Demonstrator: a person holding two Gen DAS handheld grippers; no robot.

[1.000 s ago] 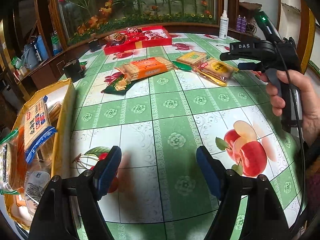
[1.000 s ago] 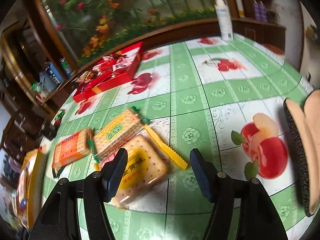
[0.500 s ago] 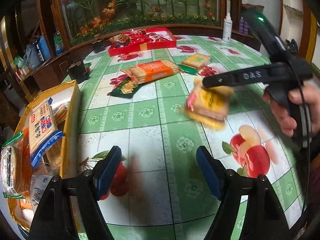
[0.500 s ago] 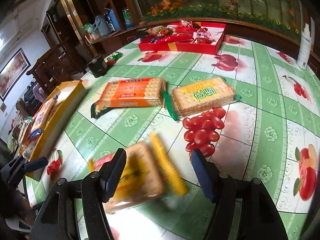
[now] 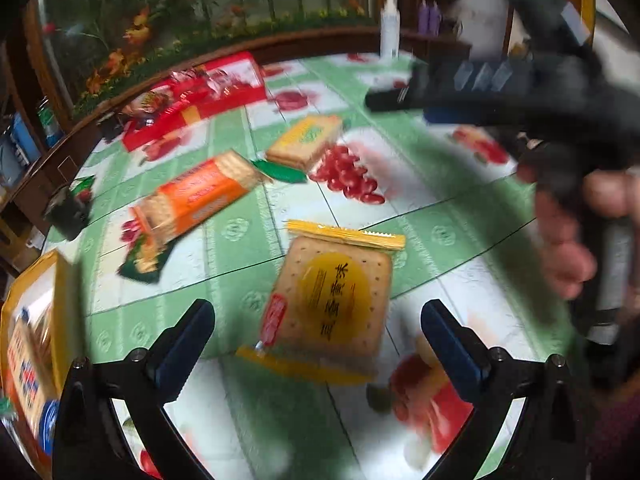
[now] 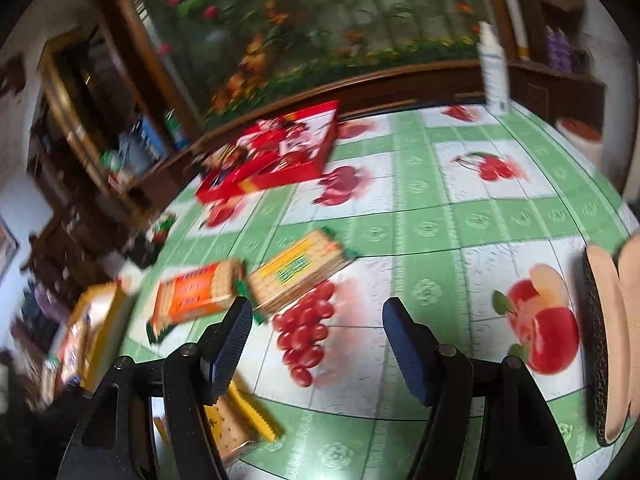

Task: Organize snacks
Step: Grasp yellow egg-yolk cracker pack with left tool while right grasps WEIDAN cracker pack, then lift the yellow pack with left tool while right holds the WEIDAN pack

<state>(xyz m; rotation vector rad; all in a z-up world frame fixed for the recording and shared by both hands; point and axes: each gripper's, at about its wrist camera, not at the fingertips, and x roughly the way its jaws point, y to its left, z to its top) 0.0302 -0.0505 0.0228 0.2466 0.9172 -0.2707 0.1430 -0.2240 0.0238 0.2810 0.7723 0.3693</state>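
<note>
A yellow cracker pack lies flat on the green fruit-print table. It sits just ahead of and between the fingers of my left gripper, whose jaws are opening wide and do not touch it. My right gripper is open with nothing between its fingers. The same yellow pack shows below its left finger. In the left wrist view a hand holds the right gripper above the table at the upper right. Farther back lie an orange cracker pack and a green-labelled pack.
A yellow box holding several snack packs stands at the table's left edge. A red tray of sweets sits at the back, with a white bottle at the far right. A woven item lies at the right edge.
The right gripper carried the yellow pack leftward, let it go on the table and drew back. The left gripper moved toward the pack and its jaws spread wider.
</note>
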